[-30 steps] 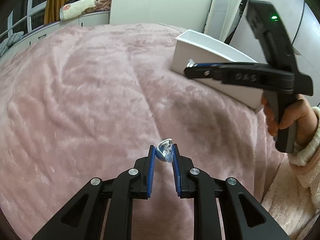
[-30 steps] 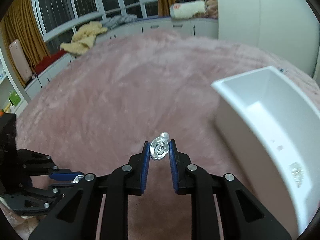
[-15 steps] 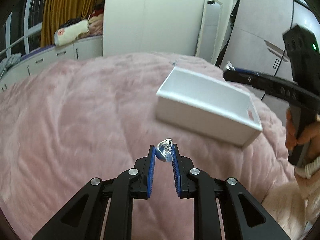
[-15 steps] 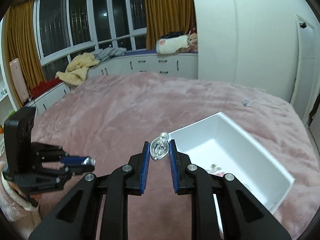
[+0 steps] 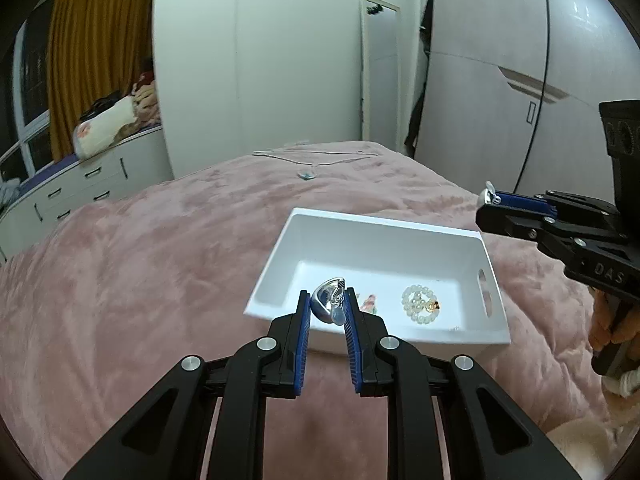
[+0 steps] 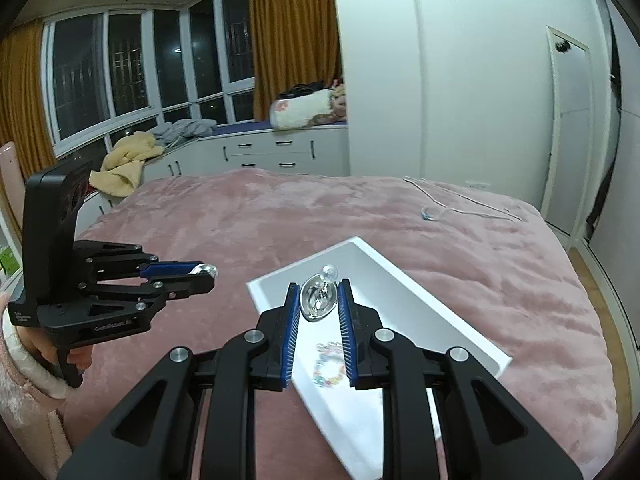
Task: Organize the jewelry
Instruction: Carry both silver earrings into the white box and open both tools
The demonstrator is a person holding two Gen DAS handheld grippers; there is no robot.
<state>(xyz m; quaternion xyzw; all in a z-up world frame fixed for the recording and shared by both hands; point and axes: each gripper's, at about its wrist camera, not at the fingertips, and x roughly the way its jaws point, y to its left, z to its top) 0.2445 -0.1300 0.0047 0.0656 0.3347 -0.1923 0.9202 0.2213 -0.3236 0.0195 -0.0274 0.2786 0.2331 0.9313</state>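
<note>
Left wrist view — white box point(image 5: 486, 256) now beneath tongs point(image 5: 327, 307).

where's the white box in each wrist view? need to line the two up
Left wrist: white box sits centre frame on the pink blanket, just past the left claw, whose silver earring overlaps its near wall.
Right wrist: white box runs from centre to lower right, partly behind the right claw.
Shared landmark: the thin necklace lying on the blanket beyond the box.
</note>
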